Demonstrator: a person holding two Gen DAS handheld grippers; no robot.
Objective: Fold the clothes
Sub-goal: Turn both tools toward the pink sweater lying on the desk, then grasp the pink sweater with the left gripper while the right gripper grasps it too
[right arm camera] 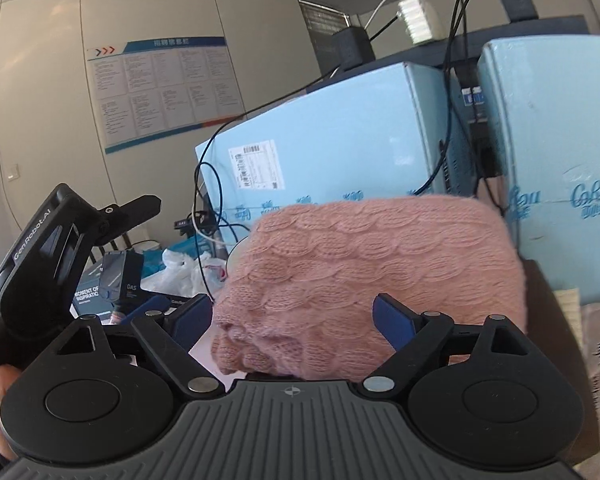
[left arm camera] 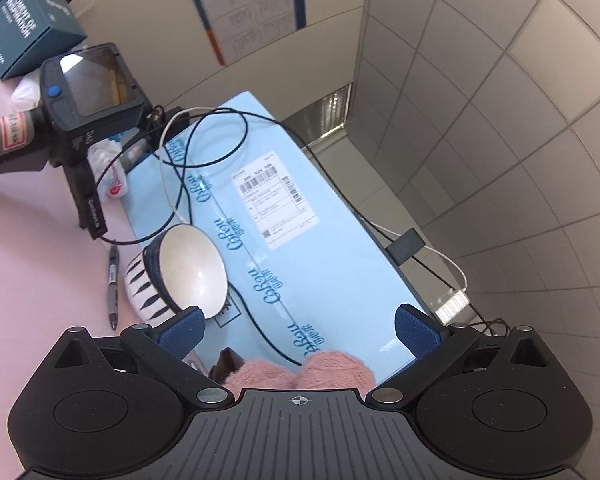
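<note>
— Since both tools stand with fingers spread and nothing between them, where does the garment lie?

— At twelve o'clock of the right gripper (right arm camera: 292, 320), a pink knitted sweater (right arm camera: 372, 280) sits as a thick, already doubled bundle, just in front of the blue pads. The left gripper (left arm camera: 298, 330) shows only a fuzzy edge of it at six o'clock, below its parted fingers.

— How would it handle?

— Probably light, soft and limp. The loose scalloped knit looks stretchy and could snag or sag, so a pinch on a single layer would likely drag the bundle out of shape.

— Then where should it be taken?

— Judging from the right view, at the near lumpy edge around seven o'clock of the bundle, pinching through all layers, with the left tool taking the opposite side.

— Anything close by?

— A striped bowl (left arm camera: 180, 276) and a pen (left arm camera: 113, 284) at ten o'clock of the left tool, black cables (left arm camera: 220, 148) over the light-blue box (left arm camera: 320, 264) behind.
</note>
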